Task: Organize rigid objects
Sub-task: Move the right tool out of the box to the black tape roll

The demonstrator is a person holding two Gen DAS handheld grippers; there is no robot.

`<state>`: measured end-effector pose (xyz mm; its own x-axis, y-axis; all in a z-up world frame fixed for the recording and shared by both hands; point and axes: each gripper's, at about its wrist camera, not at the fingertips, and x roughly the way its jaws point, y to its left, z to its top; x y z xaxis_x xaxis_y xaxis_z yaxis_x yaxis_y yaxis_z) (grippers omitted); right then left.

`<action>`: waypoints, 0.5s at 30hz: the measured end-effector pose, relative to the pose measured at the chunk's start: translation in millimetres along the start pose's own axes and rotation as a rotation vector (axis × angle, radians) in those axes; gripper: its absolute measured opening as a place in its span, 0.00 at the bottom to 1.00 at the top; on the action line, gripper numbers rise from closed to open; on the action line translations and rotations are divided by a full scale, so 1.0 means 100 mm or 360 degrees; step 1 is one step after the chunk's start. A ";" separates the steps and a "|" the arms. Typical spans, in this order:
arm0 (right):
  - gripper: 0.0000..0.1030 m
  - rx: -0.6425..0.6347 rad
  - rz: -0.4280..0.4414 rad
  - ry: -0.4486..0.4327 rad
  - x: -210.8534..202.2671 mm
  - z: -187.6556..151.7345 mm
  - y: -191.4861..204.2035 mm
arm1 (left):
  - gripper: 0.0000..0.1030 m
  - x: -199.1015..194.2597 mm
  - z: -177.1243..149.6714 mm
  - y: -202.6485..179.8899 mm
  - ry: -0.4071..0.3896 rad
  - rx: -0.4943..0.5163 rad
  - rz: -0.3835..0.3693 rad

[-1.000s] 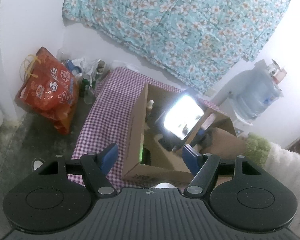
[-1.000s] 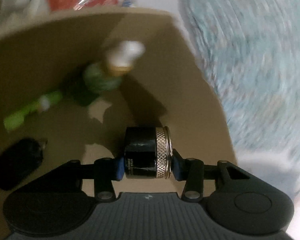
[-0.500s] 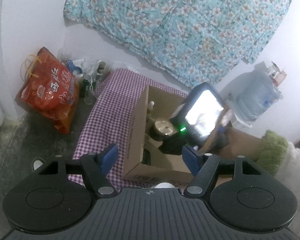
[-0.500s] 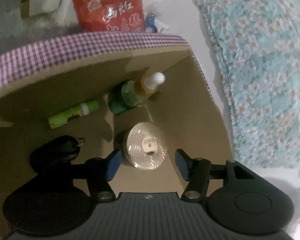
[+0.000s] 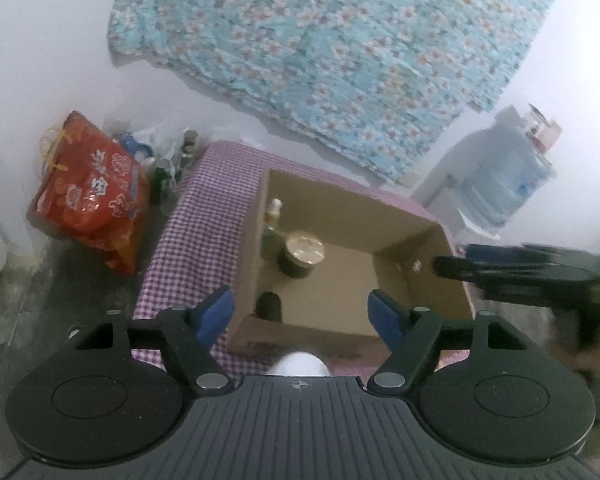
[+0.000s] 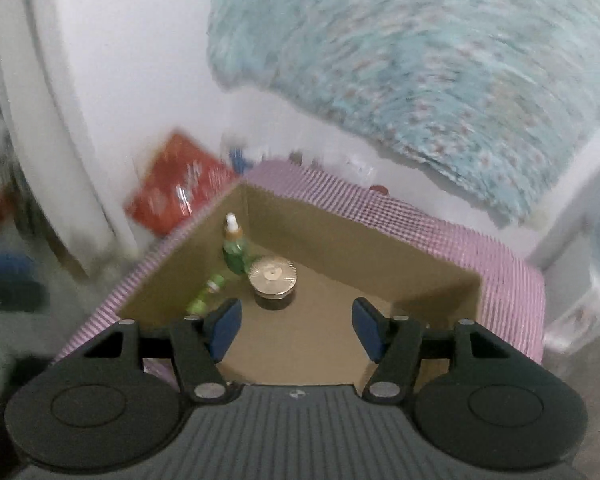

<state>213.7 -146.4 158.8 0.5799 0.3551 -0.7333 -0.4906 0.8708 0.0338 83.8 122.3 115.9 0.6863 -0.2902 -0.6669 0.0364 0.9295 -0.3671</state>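
Observation:
An open cardboard box stands on a purple checked table; it also shows in the right wrist view. Inside stand a black jar with a gold lid, a green bottle with a white cap, a light green tube and a black object. My left gripper is open and empty above the box's near edge. My right gripper is open and empty, raised above the box; it appears blurred at the right of the left wrist view.
A red bag and several small bottles sit on the floor left of the table. A water jug stands at the right. A floral cloth hangs on the white wall. A white rounded object lies before the box.
My right gripper let go of the gold-lidded jar in the box, opened, and drew back up and to the right. The left gripper stayed still.

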 end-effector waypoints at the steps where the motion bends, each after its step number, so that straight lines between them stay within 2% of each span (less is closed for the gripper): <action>1: 0.64 0.0081 0.0038 -0.0035 -0.18 -0.10 -0.05 | 0.76 0.00 -0.04 -0.03 0.0011 0.0017 -0.0008; 4: 0.65 0.0302 0.0149 -0.0087 -0.51 -0.41 -0.21 | 0.78 0.01 -0.16 -0.15 0.0087 0.0083 -0.0037; 7: 0.65 0.0501 0.0212 -0.0070 -0.64 -0.80 -0.30 | 0.86 0.03 -0.33 -0.29 0.0164 0.0192 -0.0068; 11: 0.64 0.0722 0.0308 0.0031 -0.46 -1.26 -0.34 | 0.94 0.12 -0.67 -0.46 0.0322 0.0392 -0.0065; 15: 0.58 0.0835 0.0401 0.0116 -0.19 -1.58 -0.26 | 0.94 0.27 -1.03 -0.53 0.0489 0.0532 0.0011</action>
<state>112.7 -229.7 64.6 0.4317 0.5648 -0.7033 -0.2091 0.8211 0.5311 25.8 41.8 50.5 0.4416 -0.2906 -0.8488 0.2998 0.9395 -0.1657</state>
